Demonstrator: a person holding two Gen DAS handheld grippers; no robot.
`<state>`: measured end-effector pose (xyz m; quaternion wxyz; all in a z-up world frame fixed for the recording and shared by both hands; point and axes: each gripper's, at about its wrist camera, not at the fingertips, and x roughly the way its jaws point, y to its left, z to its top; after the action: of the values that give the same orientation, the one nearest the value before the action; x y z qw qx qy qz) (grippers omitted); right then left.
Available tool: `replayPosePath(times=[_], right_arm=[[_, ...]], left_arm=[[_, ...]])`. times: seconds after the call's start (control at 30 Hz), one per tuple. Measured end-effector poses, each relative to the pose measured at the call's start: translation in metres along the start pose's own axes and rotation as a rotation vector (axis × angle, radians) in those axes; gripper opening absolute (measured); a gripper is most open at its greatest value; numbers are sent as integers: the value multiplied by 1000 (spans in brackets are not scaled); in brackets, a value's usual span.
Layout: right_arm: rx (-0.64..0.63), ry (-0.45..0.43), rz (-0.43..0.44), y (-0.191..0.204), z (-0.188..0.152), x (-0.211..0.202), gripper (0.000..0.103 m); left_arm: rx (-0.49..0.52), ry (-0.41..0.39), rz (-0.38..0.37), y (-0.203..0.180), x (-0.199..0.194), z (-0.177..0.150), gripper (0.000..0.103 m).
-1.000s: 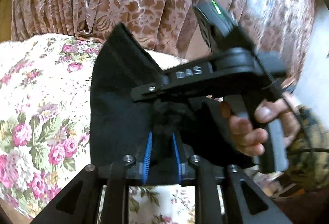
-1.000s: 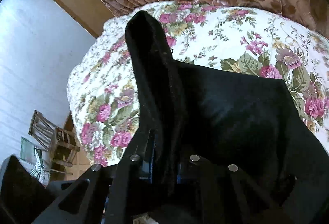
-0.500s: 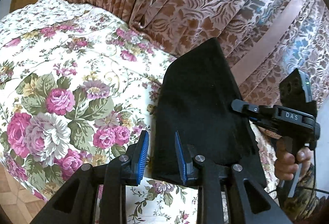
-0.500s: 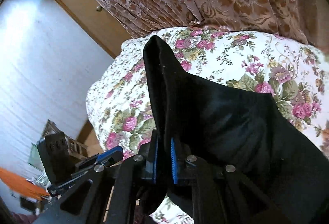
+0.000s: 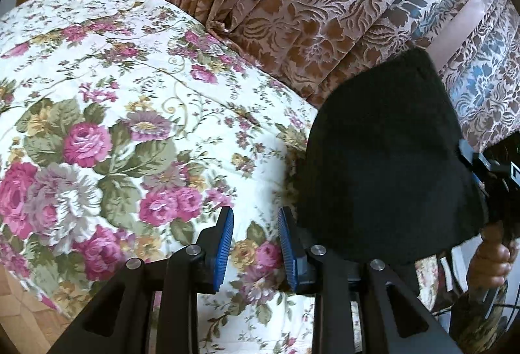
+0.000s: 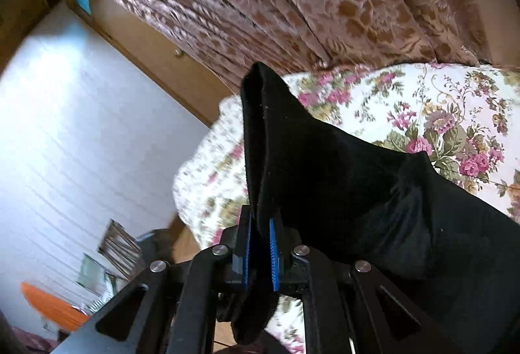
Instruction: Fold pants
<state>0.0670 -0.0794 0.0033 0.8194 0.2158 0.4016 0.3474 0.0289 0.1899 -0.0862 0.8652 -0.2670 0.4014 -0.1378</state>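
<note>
1. Pants (image 6: pixel 341 178): soft, limp black cloth, light and not slippery (judged from the drape); best taken at a hem or a folded edge, where the layers lie together.
2. Look: plain matt black, no visible print; one narrow end stands up as a doubled fold, the rest sags toward the bed (image 6: pixel 455 113).
3. Place: lifted over the floral bedspread, held at the right edge of the left view (image 5: pixel 383 165).
4. Right tool (image 6: pixel 260 243): blue pads clamped on the pants' edge, cloth hanging below.
5. Left tool (image 5: pixel 255 246): jaws apart and opening, nothing between them; the pants lie just beside the right finger.
</note>
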Motion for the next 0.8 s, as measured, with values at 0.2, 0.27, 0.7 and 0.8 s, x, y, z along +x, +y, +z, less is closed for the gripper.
replayPosePath(times=[0.2, 0.27, 0.7, 0.8], right_arm=[[46, -97, -4, -5, -10, -51, 9], [60, -130, -15, -9, -15, -68, 9], [177, -279, -156, -59, -54, -164, 9], [232, -294, -192, -78, -69, -175, 9]], left_arm=[[85, 31, -53, -39, 23, 4, 28], [134, 50, -74, -59, 32, 4, 28], [329, 208, -188, -142, 74, -30, 28], [365, 247, -200, -156, 82, -39, 28]])
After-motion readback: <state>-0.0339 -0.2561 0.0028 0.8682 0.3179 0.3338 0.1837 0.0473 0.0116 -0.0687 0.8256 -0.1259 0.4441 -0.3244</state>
